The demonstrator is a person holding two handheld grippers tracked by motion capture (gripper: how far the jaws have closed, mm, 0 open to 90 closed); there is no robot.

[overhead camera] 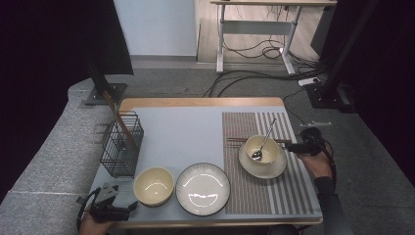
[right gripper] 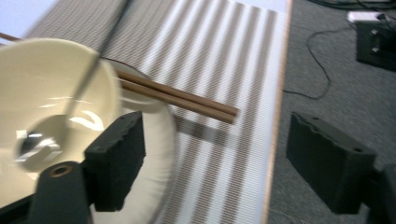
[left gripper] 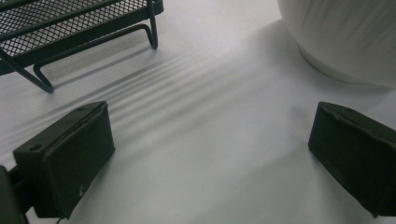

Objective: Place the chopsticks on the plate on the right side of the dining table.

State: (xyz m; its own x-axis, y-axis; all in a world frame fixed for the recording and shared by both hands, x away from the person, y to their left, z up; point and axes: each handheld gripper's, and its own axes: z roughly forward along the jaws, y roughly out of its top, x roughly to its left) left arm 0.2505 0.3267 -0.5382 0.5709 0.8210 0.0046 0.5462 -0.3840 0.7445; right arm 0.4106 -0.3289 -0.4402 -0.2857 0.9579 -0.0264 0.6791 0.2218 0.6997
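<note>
A small cream bowl (overhead camera: 262, 149) stands on a cream saucer (overhead camera: 263, 167) on the striped placemat (overhead camera: 293, 186), with a metal spoon (overhead camera: 265, 139) leaning in it. Brown chopsticks (overhead camera: 235, 140) lie across the mat behind the saucer. My right gripper (overhead camera: 289, 146) hovers at the bowl's right side, open with nothing between its jaws. In the right gripper view (right gripper: 215, 154) the left jaw sits over the saucer (right gripper: 159, 172), with the chopsticks' ends (right gripper: 187, 100) ahead of it. My left gripper (overhead camera: 128, 209) rests open at the table's front left corner, beside a second cream bowl (overhead camera: 153, 186).
A dark plate (overhead camera: 202, 188) sits at the front centre. A black wire basket (overhead camera: 121, 144) holding chopsticks (overhead camera: 116, 117) stands at the left. In the left gripper view (left gripper: 210, 140) the basket's foot (left gripper: 70, 28) and the bowl's wall (left gripper: 345, 32) flank bare tabletop. Cables cross the floor beyond.
</note>
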